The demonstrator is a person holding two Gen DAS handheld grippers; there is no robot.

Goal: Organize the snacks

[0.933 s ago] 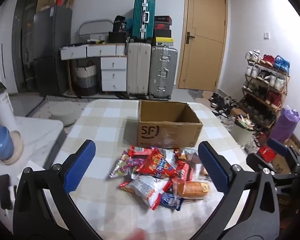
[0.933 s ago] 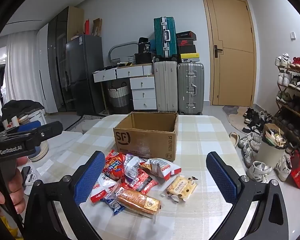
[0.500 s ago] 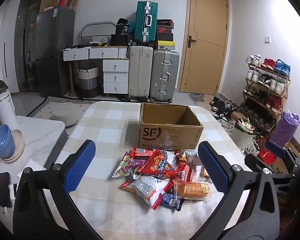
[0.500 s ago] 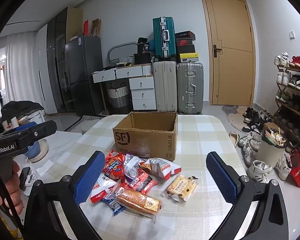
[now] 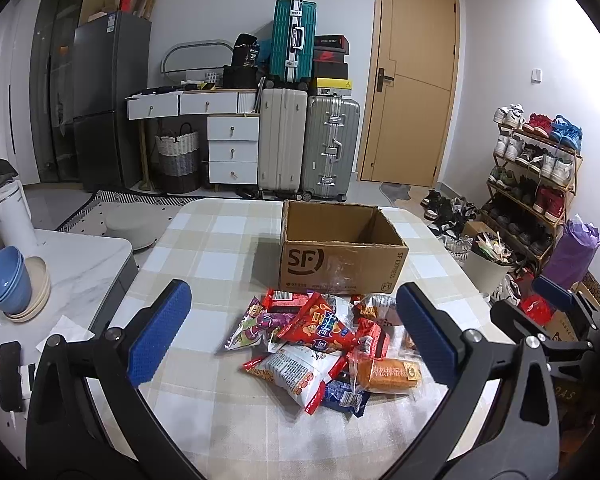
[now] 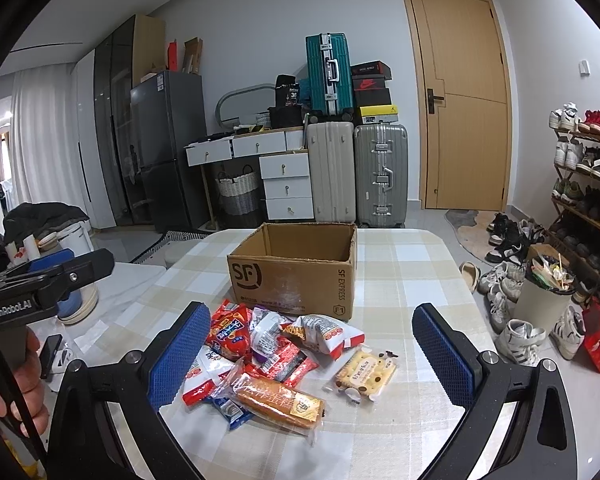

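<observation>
Snacks (image 5: 320, 344) lie piled before the box (image 5: 340, 256); both grippers hover above, level, jaws spread wide and empty.

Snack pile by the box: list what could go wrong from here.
1. The snacks overlap in a heap, so a gripper may pinch two wrappers at once or drag neighbours along.
2. The orange cake bar lies near the table front edge; a nudge could push it off.
3. The box looks light and empty; a bump could slide it.
Both grippers, left and right, are open.
</observation>
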